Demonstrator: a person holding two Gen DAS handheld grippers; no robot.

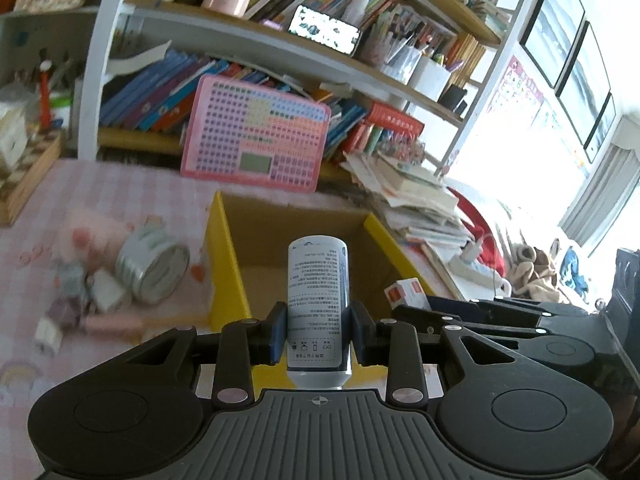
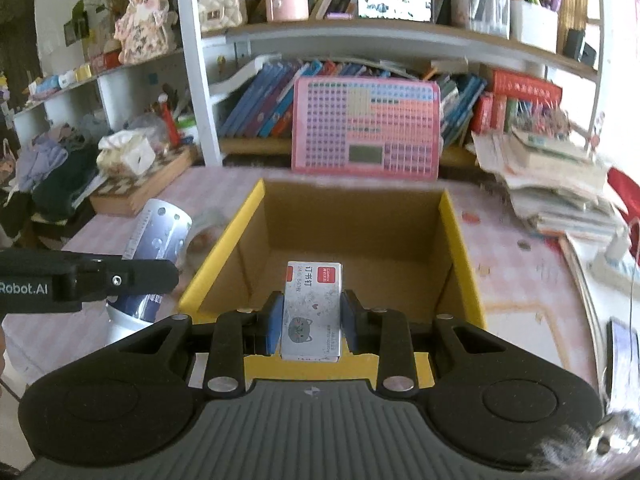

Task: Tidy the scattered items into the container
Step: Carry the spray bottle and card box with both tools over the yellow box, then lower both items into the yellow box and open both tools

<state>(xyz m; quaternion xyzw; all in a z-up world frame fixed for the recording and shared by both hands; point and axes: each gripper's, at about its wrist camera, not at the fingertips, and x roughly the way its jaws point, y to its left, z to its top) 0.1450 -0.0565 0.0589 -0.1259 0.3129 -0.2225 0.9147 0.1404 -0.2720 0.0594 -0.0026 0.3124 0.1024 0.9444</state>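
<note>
My left gripper (image 1: 319,330) is shut on a white and blue cylindrical bottle (image 1: 318,300) and holds it over the near edge of the yellow cardboard box (image 1: 224,256). The bottle also shows in the right wrist view (image 2: 154,248). My right gripper (image 2: 310,322) is shut on a small staples box (image 2: 312,312) with a cat picture, above the near wall of the yellow cardboard box (image 2: 460,248). The staples box also shows in the left wrist view (image 1: 404,292). The box's inside looks empty.
Left of the box on the pink tablecloth lie a roll of tape (image 1: 154,268), a pink plush toy (image 1: 86,236), a pink pen (image 1: 116,324) and small white items (image 1: 48,334). A pink keyboard toy (image 2: 366,124) leans behind the box. A stack of books (image 2: 560,184) sits at right.
</note>
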